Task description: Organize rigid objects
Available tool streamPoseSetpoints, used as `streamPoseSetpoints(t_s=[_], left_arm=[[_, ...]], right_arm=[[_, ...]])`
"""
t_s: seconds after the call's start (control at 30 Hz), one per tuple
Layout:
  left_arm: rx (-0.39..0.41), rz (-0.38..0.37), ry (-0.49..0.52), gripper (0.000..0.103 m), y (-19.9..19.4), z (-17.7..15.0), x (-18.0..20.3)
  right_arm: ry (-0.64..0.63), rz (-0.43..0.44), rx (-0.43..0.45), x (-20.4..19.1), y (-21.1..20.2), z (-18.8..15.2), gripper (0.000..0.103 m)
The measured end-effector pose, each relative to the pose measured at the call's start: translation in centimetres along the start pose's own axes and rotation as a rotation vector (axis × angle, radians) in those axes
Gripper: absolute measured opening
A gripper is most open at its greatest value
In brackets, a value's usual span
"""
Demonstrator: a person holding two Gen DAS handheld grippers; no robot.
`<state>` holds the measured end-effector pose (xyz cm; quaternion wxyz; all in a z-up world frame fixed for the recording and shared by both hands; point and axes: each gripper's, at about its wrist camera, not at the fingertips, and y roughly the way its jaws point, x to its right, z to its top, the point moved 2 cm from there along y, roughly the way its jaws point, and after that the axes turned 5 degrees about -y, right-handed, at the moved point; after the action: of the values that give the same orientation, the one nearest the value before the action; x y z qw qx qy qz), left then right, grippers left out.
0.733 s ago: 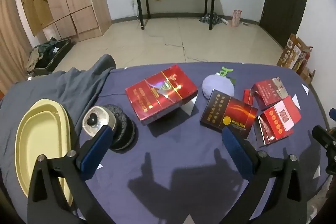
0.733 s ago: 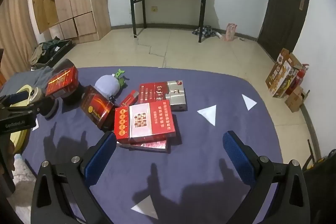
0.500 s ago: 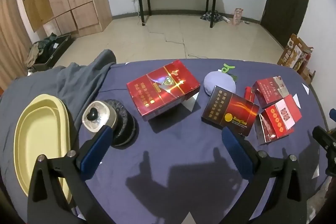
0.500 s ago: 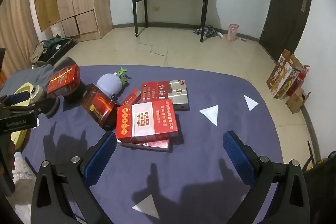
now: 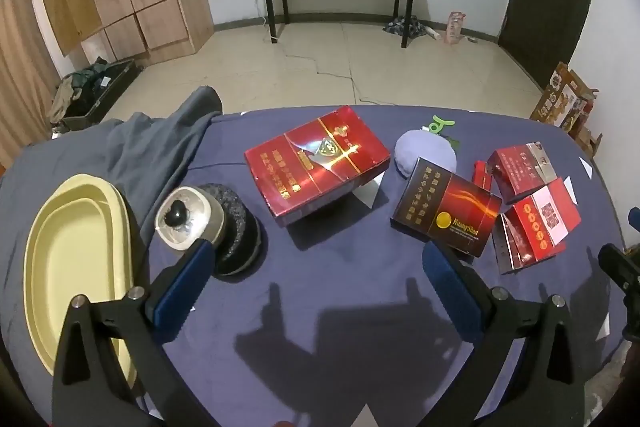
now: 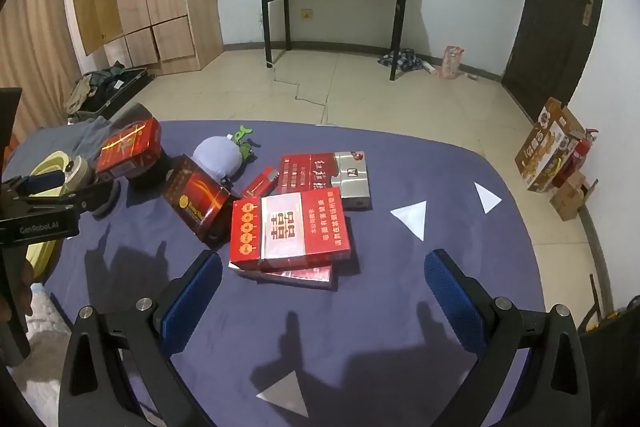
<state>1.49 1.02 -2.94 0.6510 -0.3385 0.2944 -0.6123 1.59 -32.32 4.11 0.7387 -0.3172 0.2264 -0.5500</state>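
Several red cartons lie on the purple table. A large shiny red box (image 5: 316, 163) sits tilted mid-table, also in the right wrist view (image 6: 130, 147). A dark red carton (image 5: 448, 211) leans beside a red-and-white carton (image 6: 290, 227) stacked on another box. A red-and-silver carton (image 6: 324, 175) lies behind. My left gripper (image 5: 316, 279) hovers open over bare cloth in front of the boxes. My right gripper (image 6: 320, 291) is open too, just short of the red-and-white carton. Nothing is between either pair of fingers.
A yellow oval tray (image 5: 76, 267) lies at the left, with a round black-and-silver object (image 5: 208, 223) and a grey cloth (image 5: 160, 147) beside it. A lilac plush (image 5: 424, 155) sits behind the cartons. White paper triangles (image 6: 412, 217) dot the table's right side.
Both cameras have tilted or drawn back slightly, so the boxes sit a little lower in each view. No object on the table has moved, and both grippers stay open.
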Motion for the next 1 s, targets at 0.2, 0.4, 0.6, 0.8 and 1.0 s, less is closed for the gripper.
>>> streamPoseSetpoints(t_s=[0.2, 0.4, 0.6, 0.8, 1.0], left_arm=[[-0.012, 0.006, 0.007, 0.103, 0.3, -0.3, 0.0], [-0.031, -0.005, 0.004, 0.103, 0.7, -0.5, -0.2], [-0.017, -0.001, 0.015, 0.103, 0.5, -0.7, -0.2], [-0.013, -0.003, 0.001, 0.103, 0.3, -0.4, -0.5], [-0.012, 0.0, -0.018, 0.103, 0.3, 0.1, -1.1]], right_arm=[[-0.002, 0.001, 0.002, 0.0, -0.1, 0.1, 0.103], [0.0, 0.002, 0.0, 0.1, 0.0, 0.2, 0.103], [0.008, 0.001, -0.007, 0.3, 0.1, 0.2, 0.103], [-0.005, 0.004, -0.015, 0.1, 0.4, 0.3, 0.103], [-0.024, 0.015, -0.018, -0.2, 0.4, 0.3, 0.103]])
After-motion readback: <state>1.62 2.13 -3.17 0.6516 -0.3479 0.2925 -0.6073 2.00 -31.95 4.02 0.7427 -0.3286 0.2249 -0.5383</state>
